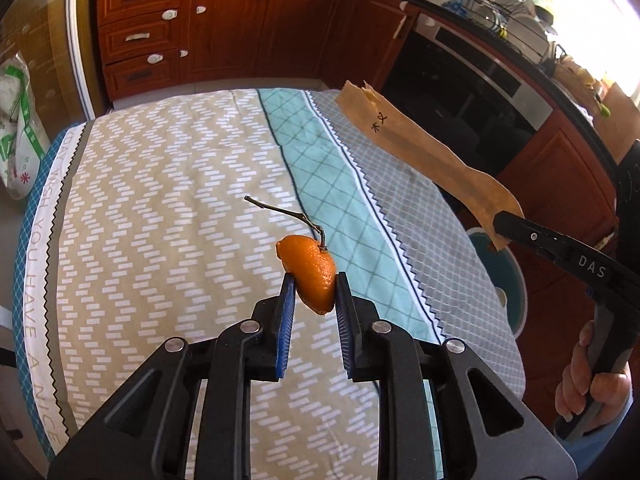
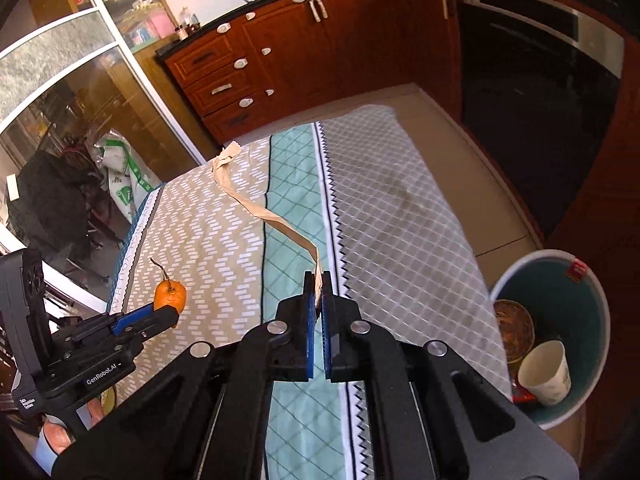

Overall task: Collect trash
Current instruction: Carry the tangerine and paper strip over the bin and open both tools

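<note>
My left gripper (image 1: 314,280) is shut on a piece of orange peel (image 1: 310,270) with a thin twig stem, lifted above the patterned tablecloth (image 1: 160,208). The same left gripper (image 2: 174,312) with the orange peel (image 2: 170,296) shows at the left of the right wrist view. My right gripper (image 2: 318,284) is shut on the end of a long brown paper strip (image 2: 256,208), which trails up and away over the cloth. In the left wrist view that right gripper (image 1: 500,226) holds the brown paper strip (image 1: 420,148) at the right, a hand gripping its handle.
A teal-lined trash bin (image 2: 584,312) stands on the floor right of the table, holding a paper cup (image 2: 546,372) and other scraps. Red-brown kitchen cabinets (image 1: 224,24) and a black oven (image 1: 460,88) lie beyond. A white and green bag (image 1: 16,128) sits at the left.
</note>
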Tool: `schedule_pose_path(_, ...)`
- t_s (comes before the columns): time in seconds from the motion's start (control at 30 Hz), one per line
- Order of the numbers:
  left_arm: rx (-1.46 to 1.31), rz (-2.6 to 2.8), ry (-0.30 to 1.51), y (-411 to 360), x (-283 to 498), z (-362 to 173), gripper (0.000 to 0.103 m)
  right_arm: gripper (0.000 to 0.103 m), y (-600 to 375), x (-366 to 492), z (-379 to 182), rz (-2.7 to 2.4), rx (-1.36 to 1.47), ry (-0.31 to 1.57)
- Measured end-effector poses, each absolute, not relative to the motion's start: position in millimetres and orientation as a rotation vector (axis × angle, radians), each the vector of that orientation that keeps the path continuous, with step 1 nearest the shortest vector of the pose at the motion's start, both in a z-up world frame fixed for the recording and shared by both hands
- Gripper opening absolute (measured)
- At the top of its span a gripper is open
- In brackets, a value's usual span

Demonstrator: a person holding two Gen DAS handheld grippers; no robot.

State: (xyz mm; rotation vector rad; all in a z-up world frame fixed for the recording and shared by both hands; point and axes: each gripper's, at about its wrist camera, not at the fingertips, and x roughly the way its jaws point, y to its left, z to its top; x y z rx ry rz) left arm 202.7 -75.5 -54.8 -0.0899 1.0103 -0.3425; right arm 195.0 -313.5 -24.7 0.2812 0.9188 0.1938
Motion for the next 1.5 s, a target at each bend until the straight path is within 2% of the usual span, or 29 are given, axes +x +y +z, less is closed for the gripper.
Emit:
schedule_pose_path(0.33,-0.01,-0.477,0.992,-145,181,-35,0.021,0.003,-412,122,-16,0.014,0.378,0.852)
schedule_pose_path(0.6,0.063,-0.601,0.995,-220,177,-36,0.021,0.003,-489,73,-57,-0.169,0.442,0.931)
schedule_pose_path(1.13,0.185,-0.695,1.057,-320,188,-64,0.021,0.003,-546,84,-122,-0.287,0.489,1.084)
schedule_pose_path(1.23,0.206,-0.716,1.07,-336,191,-70,0.021,0.007,-551,90,-127,-0.296,0.505,1.093)
schedule_pose_path(1.27,0.212,-0.721,1.074,-341,192,-73,0.021,0.009,-552,93,-129,-0.293,0.513,1.096)
schedule_pose_path(1.33,0.224,-0.73,1.084,-350,194,-78,0.021,0.032,-554,96,-131,-0.274,0.536,1.092)
schedule_pose_path(1.37,0.229,-0.733,1.09,-354,193,-81,0.021,0.056,-555,97,-131,-0.266,0.548,1.081)
schedule_pose_path(1.47,0.242,-0.742,1.103,-362,194,-89,0.021,0.066,-557,100,-128,-0.243,0.562,1.052)
schedule_pose_path(1.5,0.246,-0.745,1.108,-363,195,-92,0.021,0.075,-558,101,-128,-0.239,0.576,1.048)
